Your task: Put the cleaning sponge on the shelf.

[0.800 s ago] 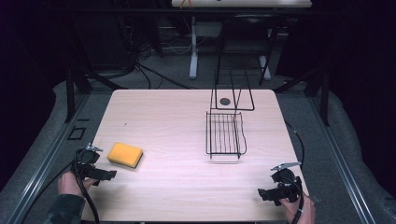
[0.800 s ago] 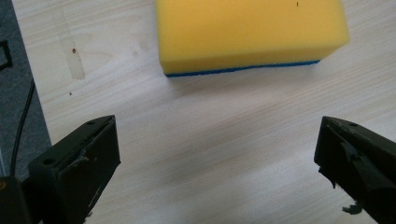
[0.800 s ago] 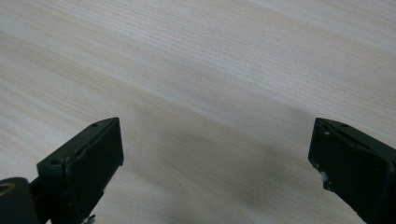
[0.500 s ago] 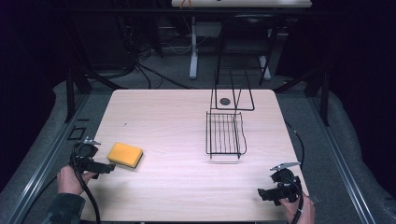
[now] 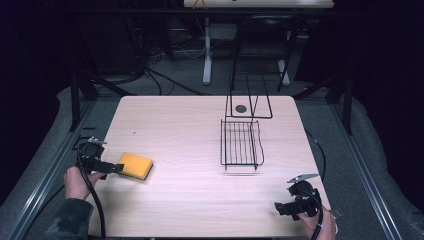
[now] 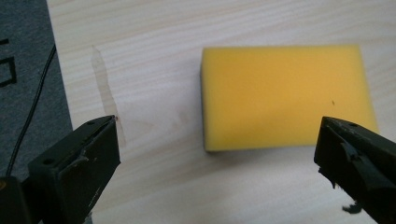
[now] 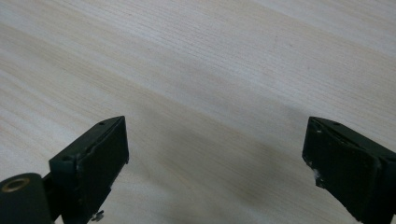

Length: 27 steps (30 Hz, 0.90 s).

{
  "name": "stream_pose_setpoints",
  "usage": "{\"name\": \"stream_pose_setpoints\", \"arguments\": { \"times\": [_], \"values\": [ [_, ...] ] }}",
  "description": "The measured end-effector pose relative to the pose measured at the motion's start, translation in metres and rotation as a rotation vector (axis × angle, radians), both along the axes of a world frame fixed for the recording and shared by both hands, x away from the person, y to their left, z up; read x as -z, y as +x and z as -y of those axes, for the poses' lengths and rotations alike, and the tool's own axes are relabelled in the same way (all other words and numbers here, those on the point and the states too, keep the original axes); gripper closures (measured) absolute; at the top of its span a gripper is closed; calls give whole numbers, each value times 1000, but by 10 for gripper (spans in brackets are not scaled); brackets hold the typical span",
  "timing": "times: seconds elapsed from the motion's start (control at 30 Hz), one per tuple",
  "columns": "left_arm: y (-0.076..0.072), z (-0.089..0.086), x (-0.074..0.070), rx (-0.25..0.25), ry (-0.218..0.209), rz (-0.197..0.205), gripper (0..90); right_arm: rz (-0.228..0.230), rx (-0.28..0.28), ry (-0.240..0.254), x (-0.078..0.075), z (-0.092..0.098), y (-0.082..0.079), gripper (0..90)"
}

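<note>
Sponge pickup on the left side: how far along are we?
Approach looks done: the left claw is open and lined up at the sponge, which lies flat on the table. In hand: closing in on it; nothing gripped yet. Left: grasp, lift, move. The right claw is open over bare wood.

Bright table in a dark room; close views soft near the lens

In the high view, overhead light falls evenly on the pale table (image 5: 200,145) while the surrounding room sinks almost to black; the picture is slightly soft and grainy. The wire rack (image 5: 241,144) throws a thin shadow just beneath itself. In the left gripper view the yellow sponge (image 6: 285,93) is evenly lit and fairly sharp, with a narrow shadow along its near edge. In both gripper views the jaws look dark and blurred.
</note>
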State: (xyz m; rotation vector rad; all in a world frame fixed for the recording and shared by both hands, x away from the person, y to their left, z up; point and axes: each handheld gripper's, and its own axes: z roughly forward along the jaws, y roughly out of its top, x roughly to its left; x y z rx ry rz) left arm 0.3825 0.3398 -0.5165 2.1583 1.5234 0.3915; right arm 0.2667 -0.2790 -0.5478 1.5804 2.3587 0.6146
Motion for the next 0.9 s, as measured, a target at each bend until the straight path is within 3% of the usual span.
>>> {"name": "stream_pose_setpoints", "arguments": {
  "times": [0.17, 0.33, 0.5, 0.7, 0.9],
  "values": [
    [9, -2, 4, -19, -4, -10, 33, -1, -1, 1, 1, 1, 1, 71],
    [15, -2, 10, -12, -50, -22, 97, -12, -3, -4, 2, -1, 1, 78],
    [17, 5, 18, 21, -55, -65, 255, -17, -4, 2, 2, -1, 1, 85],
    [16, 6, 21, 45, -86, -82, 417, -13, -8, -4, 2, -1, 1, 90],
    [15, 6, 23, 55, -101, -83, 488, -9, -8, -3, 2, -2, 1, 93]
  ]
}}
